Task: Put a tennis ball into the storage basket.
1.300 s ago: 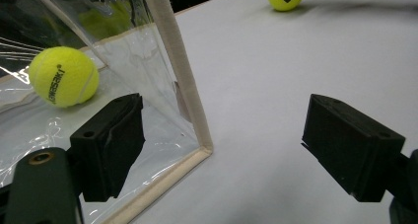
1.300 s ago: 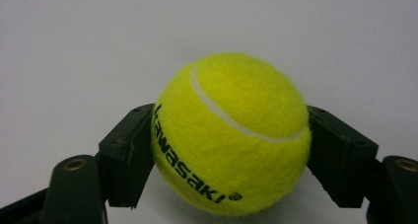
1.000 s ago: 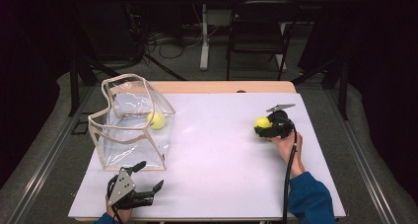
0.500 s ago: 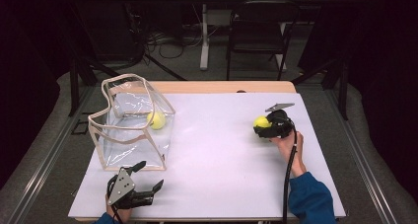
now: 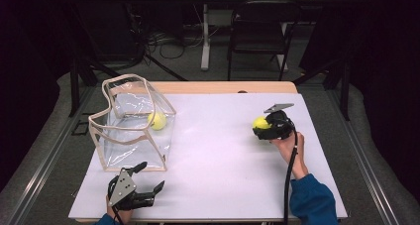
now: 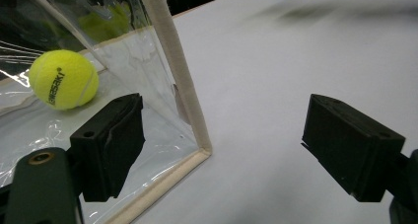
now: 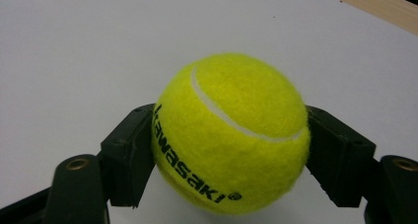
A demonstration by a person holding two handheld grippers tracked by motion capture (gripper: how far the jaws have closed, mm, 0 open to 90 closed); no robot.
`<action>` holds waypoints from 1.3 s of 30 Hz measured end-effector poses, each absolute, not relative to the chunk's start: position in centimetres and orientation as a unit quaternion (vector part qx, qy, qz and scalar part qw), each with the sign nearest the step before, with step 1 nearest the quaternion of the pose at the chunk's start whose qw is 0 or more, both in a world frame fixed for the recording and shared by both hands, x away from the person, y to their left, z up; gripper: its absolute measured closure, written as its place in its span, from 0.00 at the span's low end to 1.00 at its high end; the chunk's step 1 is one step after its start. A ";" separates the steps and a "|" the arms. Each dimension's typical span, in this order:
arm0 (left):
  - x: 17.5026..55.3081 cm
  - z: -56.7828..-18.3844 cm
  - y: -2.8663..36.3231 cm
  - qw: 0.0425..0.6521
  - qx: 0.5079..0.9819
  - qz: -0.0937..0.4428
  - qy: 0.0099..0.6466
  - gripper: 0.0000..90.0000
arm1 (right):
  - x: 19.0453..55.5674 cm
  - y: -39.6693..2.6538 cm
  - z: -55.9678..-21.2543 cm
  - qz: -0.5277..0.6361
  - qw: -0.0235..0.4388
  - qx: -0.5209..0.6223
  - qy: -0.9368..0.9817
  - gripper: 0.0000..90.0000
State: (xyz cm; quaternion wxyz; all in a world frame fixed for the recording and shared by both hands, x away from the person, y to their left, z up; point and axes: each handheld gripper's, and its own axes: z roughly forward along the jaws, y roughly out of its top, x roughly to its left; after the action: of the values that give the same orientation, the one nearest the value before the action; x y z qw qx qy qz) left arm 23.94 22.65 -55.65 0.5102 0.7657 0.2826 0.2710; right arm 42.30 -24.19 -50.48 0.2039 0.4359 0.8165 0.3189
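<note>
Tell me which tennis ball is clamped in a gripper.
The tennis ball on the right, pinched by the right hand-held gripper; the other ball lies inside the clear bag.

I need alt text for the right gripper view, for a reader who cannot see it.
A yellow tennis ball printed "Kawasaki" is clamped between the two black jaws of the right gripper, close to the camera. Behind it lies the white table top, with a strip of its wooden edge at upper right.

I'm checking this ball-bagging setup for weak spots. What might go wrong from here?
The right gripper pinches the round tennis ball only at its sides, so it might squirt out in transit. The clear bag has floppy walls and a sagging rim; with the open left gripper not holding it, the ball may catch the rim.
</note>
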 end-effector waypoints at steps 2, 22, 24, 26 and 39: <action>24.0 -55.7 22.7 0.510 0.766 0.271 0.283 0.18 | 42.2 -24.1 -50.3 0.321 0.205 0.433 0.817 0.29; 24.0 -55.7 22.7 0.511 0.766 0.270 0.283 0.18 | 41.3 -22.2 -49.7 0.326 0.191 0.403 0.833 0.29; 24.0 -55.7 22.7 0.511 0.765 0.270 0.283 0.18 | 41.2 -22.0 -49.8 0.326 0.190 0.403 0.834 0.29; 24.0 -55.7 22.7 0.511 0.765 0.270 0.284 0.18 | 41.2 -21.8 -49.8 0.326 0.188 0.401 0.835 0.29; 24.0 -55.7 22.7 0.512 0.764 0.270 0.285 0.18 | 40.7 -20.7 -49.7 0.336 0.173 0.383 0.843 0.29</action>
State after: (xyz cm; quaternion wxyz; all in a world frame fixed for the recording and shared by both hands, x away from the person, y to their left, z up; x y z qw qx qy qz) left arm 24.00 22.71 -55.67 0.5115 0.7644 0.2851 0.2697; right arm 40.70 -20.65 -49.70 0.1734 0.3828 0.8430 0.3357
